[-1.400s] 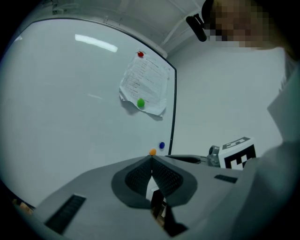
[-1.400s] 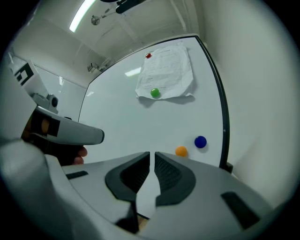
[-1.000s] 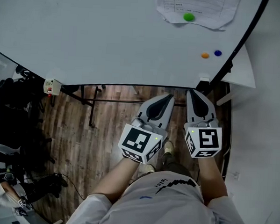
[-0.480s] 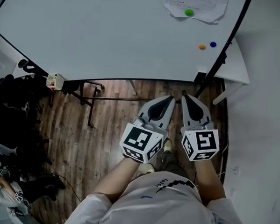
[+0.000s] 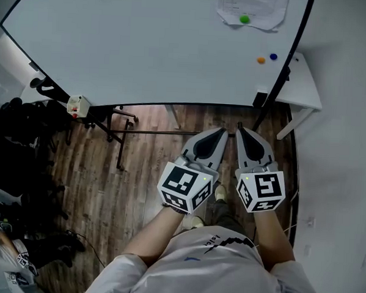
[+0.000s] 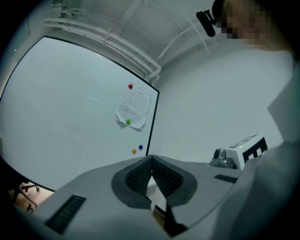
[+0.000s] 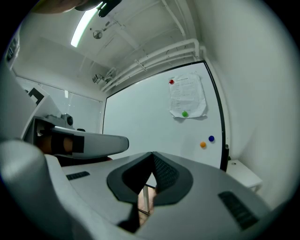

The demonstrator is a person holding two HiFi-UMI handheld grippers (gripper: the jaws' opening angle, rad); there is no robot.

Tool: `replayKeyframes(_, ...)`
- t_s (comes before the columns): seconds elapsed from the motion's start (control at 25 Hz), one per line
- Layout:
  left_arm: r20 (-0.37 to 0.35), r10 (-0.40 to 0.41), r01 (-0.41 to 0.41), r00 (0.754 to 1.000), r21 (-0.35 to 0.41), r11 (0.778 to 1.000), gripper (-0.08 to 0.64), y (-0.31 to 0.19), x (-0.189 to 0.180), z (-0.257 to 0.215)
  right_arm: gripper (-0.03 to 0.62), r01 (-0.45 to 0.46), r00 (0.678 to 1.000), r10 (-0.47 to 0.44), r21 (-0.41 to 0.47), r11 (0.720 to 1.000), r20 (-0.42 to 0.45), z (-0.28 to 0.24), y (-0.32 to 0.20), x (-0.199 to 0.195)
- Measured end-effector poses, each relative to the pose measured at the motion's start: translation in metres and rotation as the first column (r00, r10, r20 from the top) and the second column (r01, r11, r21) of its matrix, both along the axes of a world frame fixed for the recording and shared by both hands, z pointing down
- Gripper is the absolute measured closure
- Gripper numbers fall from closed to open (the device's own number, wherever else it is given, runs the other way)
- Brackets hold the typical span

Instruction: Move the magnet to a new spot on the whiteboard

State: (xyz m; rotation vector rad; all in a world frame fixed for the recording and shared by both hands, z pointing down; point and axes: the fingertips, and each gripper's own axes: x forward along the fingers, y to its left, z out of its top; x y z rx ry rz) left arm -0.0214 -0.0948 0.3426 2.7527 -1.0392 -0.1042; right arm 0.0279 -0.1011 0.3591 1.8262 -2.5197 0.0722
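The left claw [image 6: 151,158] and the right claw [image 7: 152,154] are both pressed together and empty, well apart from the whiteboard [image 5: 145,43]. The green magnet [image 5: 244,19], orange magnet [image 5: 260,60] and blue magnet [image 5: 273,56] stick near its right edge. Whether one already has its new spot, I cannot tell.

No words can be read: the sheet [image 5: 251,8] on the whiteboard [image 5: 145,43], well ahead of the fingers [image 5: 251,146] of the right gripper [image 5: 240,125], carries print too small to make out (so does the lettering on the shirt [image 5: 212,238] behind them).
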Motion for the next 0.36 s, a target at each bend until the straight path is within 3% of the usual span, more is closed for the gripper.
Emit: replayKeyframes(0.36,0.002,-0.005,0.005,1.0,0.012,1.0,0.551,0.019,-0.007,-0.006,0.578,0.01,1.0,-0.01,0.014,1.0,-0.005,-0.007,0.019,-0.008)
